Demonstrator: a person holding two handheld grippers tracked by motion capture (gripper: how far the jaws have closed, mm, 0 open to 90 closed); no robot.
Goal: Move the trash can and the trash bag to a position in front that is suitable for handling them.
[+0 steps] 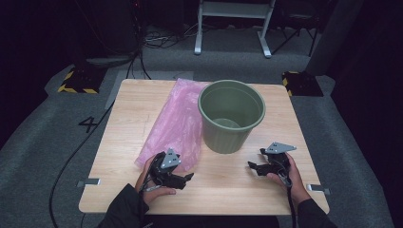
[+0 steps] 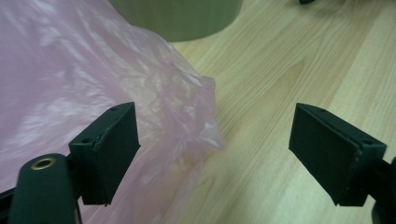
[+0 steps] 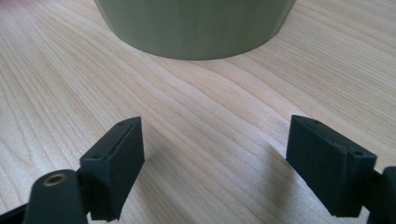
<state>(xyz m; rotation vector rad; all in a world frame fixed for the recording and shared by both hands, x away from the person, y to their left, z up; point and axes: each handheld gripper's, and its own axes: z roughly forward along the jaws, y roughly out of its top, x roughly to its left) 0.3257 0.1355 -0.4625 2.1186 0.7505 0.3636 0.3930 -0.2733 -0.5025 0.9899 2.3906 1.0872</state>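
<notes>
A pink plastic bag [image 1: 173,123] lies flat on the wooden table [image 1: 133,104], left of an upright green bucket [image 1: 231,116]. My left gripper [image 1: 184,179] hovers at the bag's near corner, jaws wide open. In the left gripper view the crinkled bag [image 2: 70,70] reaches past the left pad [image 2: 114,149] into the gap of my left gripper [image 2: 217,137], and neither pad presses it. The bucket [image 2: 182,18] stands beyond. My right gripper [image 1: 254,166] rests near the bucket's right front, open and empty [image 3: 215,154], facing the bucket wall [image 3: 196,23].
Bare wood [image 1: 223,190] lies between the two hands at the table's near edge. Metal brackets [image 1: 89,182] sit at the near corners. Grey floor, cables and a white frame [image 1: 233,19] lie beyond the far edge.
</notes>
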